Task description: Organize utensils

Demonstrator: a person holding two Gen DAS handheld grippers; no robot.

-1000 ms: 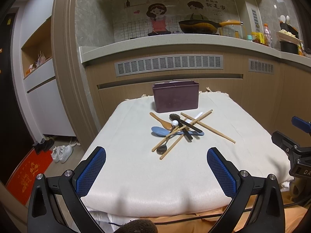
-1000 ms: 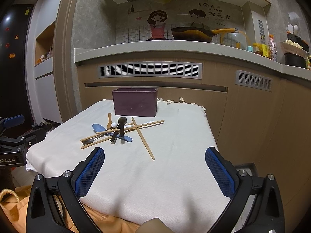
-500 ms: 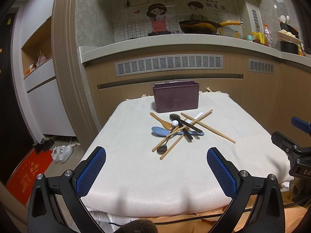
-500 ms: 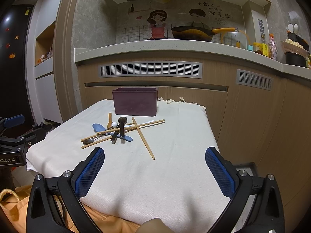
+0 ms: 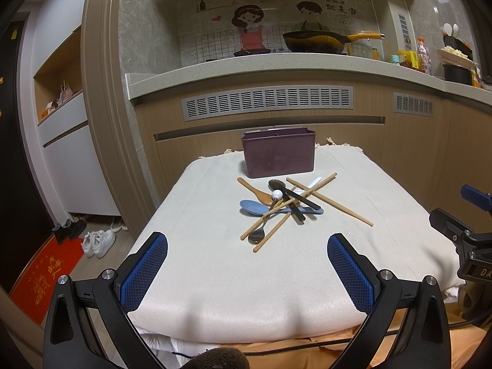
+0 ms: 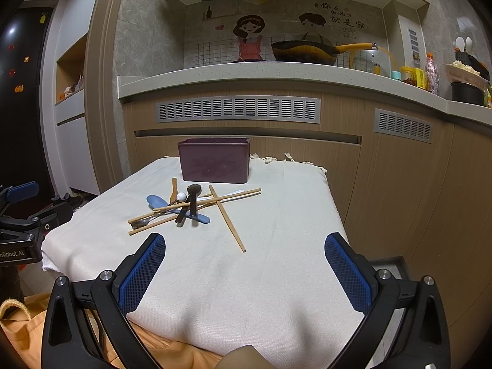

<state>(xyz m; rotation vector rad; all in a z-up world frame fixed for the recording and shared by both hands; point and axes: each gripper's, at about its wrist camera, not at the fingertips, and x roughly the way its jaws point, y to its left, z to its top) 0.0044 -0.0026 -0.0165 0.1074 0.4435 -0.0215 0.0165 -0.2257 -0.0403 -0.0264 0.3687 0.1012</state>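
- Purple bin (image 5: 278, 156), one: upper centre of frame, at the far edge of the white cloth (image 5: 215, 264).
- Utensil pile (image 5: 283, 207), mid-frame, just in front of the bin: four wooden chopsticks (image 5: 330, 201); blue spoon (image 5: 253, 207); wooden spoon (image 5: 259, 192); metal spoon (image 5: 256, 235); two black-handled utensils, crossed.
- Left gripper (image 5: 247, 259), right gripper (image 6: 245, 258): jaws wide apart, empty, lower frame.
- Change from the earlier frames: none; nothing has moved.
- Writing: "nRobot.AI", left edge of right view; wall characters unread.

A wooden cabinet front (image 5: 399, 141) with grey vent grilles (image 5: 267, 102) runs under a pale stone counter (image 5: 276, 66). Cartoon stickers (image 5: 250, 26) decorate the tiled wall. White shoes (image 5: 98, 243) lie beside a red doormat (image 5: 43, 272).
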